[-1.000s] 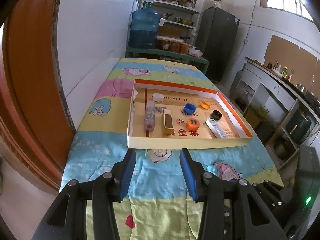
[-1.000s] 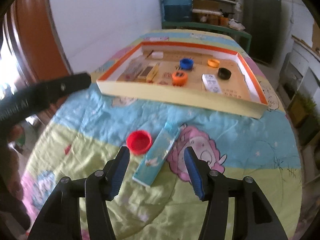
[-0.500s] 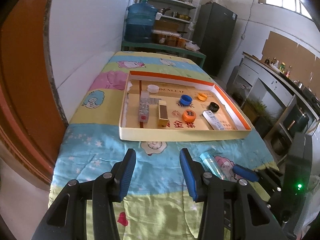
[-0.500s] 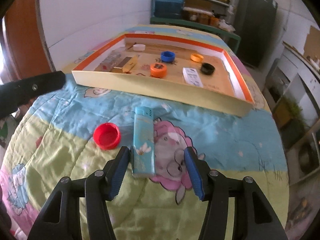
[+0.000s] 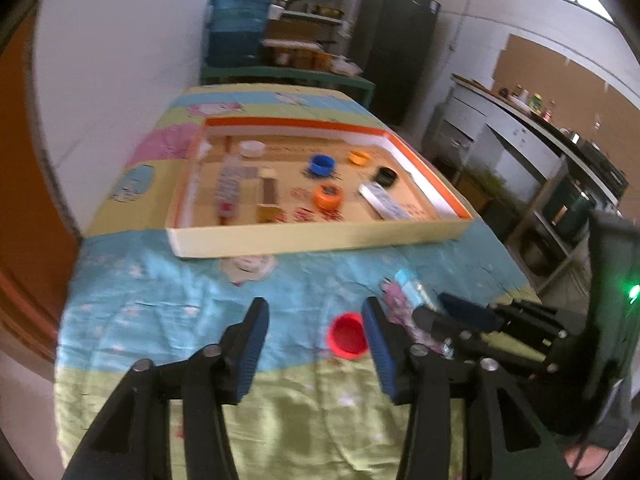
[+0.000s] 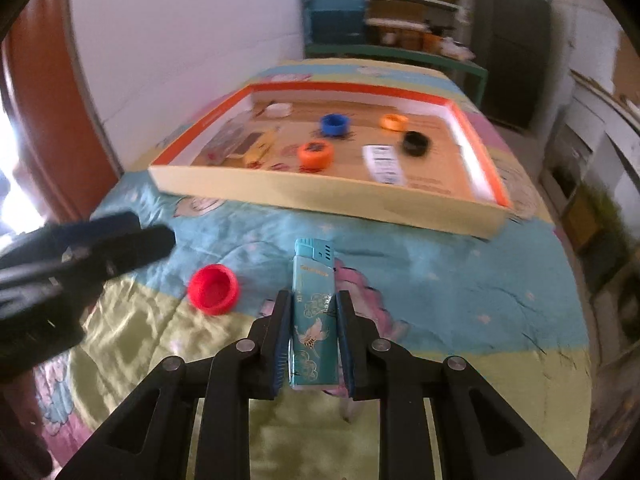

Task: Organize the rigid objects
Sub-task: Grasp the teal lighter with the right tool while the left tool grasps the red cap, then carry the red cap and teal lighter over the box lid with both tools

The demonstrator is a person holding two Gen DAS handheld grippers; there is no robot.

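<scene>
Right gripper (image 6: 312,320) is closed on the lighter (image 6: 311,304), whose long axis points toward the tray (image 6: 320,200) ahead. Left gripper (image 5: 316,344) is wide open and empty, the red cap (image 5: 347,335) beside its right finger.

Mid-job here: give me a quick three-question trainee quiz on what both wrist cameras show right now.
1. True or false: the right gripper is shut on the teal lighter.
2. The red cap lies: A) inside the box; B) on the blanket, outside the box; C) between the right gripper's fingers.
3. Fill in: the left gripper is ____.

Key: 1 true; 2 B; 3 open.
</scene>
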